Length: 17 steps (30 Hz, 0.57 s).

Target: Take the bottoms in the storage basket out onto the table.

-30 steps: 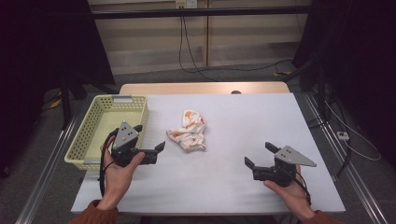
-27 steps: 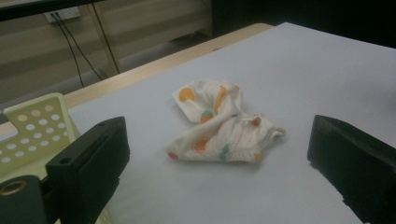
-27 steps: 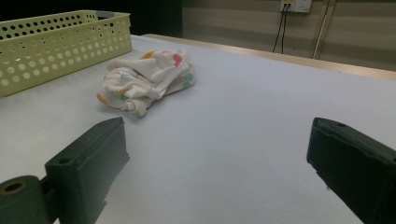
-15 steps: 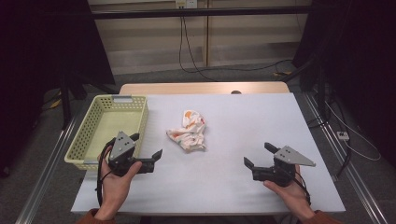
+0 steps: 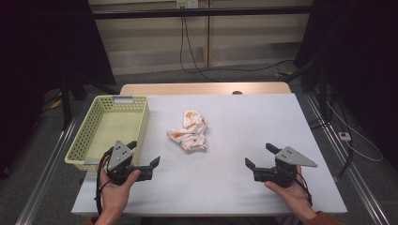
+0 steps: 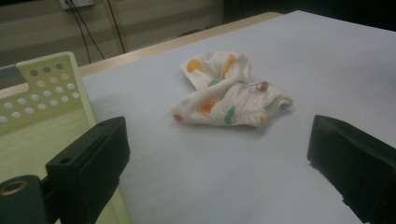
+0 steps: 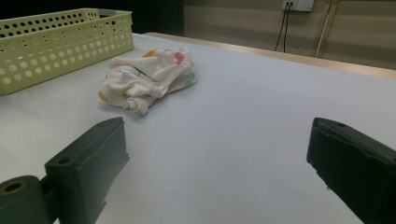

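No writing, label, brand, number or sign can be read anywhere here. The crumpled cloth [image 5: 188, 131] on the white surface [image 5: 244, 187] carries only coloured spots, orange, green and red, and no letters. The pale green basket [image 5: 110, 136] shows a small grey plate at its far rim, but nothing on it is legible from where I stand. The wall sockets [image 5: 187, 3] at the back are plain.
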### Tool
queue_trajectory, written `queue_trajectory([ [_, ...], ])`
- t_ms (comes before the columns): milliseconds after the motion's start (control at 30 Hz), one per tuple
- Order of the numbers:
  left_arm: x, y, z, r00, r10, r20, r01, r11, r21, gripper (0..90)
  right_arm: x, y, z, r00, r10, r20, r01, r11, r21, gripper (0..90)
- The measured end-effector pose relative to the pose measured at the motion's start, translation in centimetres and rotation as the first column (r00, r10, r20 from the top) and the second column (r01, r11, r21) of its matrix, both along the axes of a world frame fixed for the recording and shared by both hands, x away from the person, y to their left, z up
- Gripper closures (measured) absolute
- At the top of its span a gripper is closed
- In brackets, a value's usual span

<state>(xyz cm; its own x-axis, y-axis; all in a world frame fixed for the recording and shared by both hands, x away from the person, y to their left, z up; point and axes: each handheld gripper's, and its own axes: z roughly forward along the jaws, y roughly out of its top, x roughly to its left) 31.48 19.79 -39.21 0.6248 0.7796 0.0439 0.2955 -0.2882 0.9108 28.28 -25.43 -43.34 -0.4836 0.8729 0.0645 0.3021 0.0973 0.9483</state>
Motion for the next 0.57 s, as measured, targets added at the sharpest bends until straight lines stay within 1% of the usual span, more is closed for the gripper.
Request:
queue_trajectory([
  [67,-0.12,0.12,-0.35,1.0,0.006,0.001,-0.006,1.0,-0.001,5.6,-0.03,0.0,0.02,1.0,0.0,0.0,0.0,1.0,0.002,5.0],
  [167,-0.3,0.32,-0.71,0.9999,0.007,-0.013,-0.008,0.9999,-0.012,5.6,-0.03,-0.05,0.02,1.0,0.002,0.001,-0.002,1.0,-0.002,5.0],
  [233,-0.51,0.48,-0.83,1.0,0.01,-0.001,-0.01,1.0,0.001,5.5,-0.06,-0.04,0.05,1.0,0.005,0.004,-0.005,1.0,-0.003,4.9],
  [267,-0.59,0.6,-0.91,0.9998,0.019,0.001,-0.019,0.9998,-0.001,5.5,-0.08,0.0,0.08,1.0,0.005,0.005,-0.005,1.0,0.0,4.9],
  [300,-0.59,0.68,-1.01,0.9996,0.026,0.002,-0.026,0.9996,-0.013,5.5,-0.09,0.01,0.1,1.0,0.008,0.006,-0.008,1.0,0.001,5.0],
  [333,-0.58,0.77,-1.02,0.9994,0.033,0.006,-0.033,0.9995,0.002,5.6,-0.09,0.02,0.12,0.9999,0.009,0.007,-0.009,1.0,0.001,4.9],
  [367,-0.62,0.79,-1.01,0.9988,0.044,0.023,-0.044,0.9989,0.016,5.5,-0.08,0.02,0.11,0.9999,0.01,0.006,-0.01,1.0,0.002,4.9],
  [400,-0.62,0.82,-1.0,0.9985,0.047,0.029,-0.047,0.9988,0.014,5.6,-0.06,-0.01,0.09,0.9999,0.012,0.007,-0.012,0.9999,-0.003,4.9],
  [567,-0.32,0.69,-0.91,0.9991,0.04,0.012,-0.039,0.9991,-0.018,5.5,-0.03,-0.03,0.07,0.9999,0.015,0.007,-0.015,0.9999,-0.003,4.9],
])
